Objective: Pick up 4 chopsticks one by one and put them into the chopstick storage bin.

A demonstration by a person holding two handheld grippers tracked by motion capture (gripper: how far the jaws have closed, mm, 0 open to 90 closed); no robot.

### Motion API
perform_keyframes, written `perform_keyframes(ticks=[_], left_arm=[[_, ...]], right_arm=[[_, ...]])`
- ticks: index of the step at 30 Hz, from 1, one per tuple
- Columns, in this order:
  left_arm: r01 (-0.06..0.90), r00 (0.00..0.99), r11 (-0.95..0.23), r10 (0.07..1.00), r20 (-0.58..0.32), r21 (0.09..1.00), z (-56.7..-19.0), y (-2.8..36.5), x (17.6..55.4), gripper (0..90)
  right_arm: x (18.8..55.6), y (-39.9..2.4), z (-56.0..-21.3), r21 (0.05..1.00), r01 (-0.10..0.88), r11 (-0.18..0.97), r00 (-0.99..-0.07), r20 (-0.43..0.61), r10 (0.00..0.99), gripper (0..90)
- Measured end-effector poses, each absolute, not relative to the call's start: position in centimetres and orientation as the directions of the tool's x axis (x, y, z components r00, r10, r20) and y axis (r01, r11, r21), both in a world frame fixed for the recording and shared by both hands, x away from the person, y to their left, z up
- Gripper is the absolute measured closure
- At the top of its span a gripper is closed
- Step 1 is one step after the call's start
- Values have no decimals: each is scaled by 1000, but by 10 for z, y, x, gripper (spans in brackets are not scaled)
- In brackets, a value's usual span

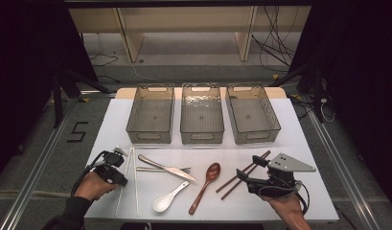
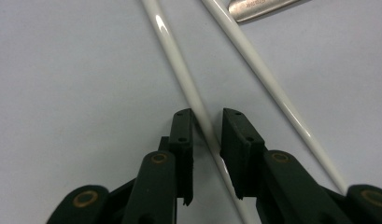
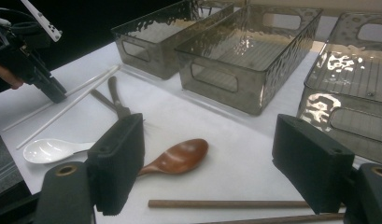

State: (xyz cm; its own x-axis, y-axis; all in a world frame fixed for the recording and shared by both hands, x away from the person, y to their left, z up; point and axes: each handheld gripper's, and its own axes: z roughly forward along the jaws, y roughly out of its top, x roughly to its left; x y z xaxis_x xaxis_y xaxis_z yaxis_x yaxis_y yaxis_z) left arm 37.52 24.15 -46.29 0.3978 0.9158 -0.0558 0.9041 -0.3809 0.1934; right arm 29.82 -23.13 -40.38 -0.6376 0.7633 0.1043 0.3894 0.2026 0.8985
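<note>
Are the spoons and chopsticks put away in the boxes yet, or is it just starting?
Just starting, it seems. All three bins look empty. The left gripper has its open jaws around one white chopstick, not yet squeezed. The right gripper hangs open above the brown chopsticks. The wooden spoon, white spoon, knife and fork lie on the table.

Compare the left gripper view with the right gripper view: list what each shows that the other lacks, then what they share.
Left gripper view alone: a close look at the left hand-held gripper with its jaws open on either side of one white chopstick, not yet closed on it, and a tip of metal cutlery at the top edge.

Right gripper view alone: the right hand-held gripper open above the brown chopsticks, the brown wooden spoon, the white spoon and three clear bins.

Both: the white chopsticks and the white table surface.
</note>
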Motion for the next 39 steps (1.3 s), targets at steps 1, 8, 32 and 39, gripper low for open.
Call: perform_keyframes(ticks=[1, 8, 32, 39], left_arm=[[905, 396, -378, 916, -59, 194, -463, 242, 375, 736], [912, 382, -363, 921, -75, 191, -463, 246, 376, 777], [918, 357, -337, 932, -65, 208, -461, 258, 376, 842], [905, 377, -355, 925, -54, 234, -456, 258, 375, 843]], right_arm=[[298, -231, -404, 899, 389, 203, -638, 104, 763, 262], [298, -231, -404, 897, 392, 204, -636, 104, 764, 263], [298, -230, -404, 897, 390, 208, -639, 100, 763, 264], [298, -230, -404, 896, 392, 207, -638, 102, 764, 265]])
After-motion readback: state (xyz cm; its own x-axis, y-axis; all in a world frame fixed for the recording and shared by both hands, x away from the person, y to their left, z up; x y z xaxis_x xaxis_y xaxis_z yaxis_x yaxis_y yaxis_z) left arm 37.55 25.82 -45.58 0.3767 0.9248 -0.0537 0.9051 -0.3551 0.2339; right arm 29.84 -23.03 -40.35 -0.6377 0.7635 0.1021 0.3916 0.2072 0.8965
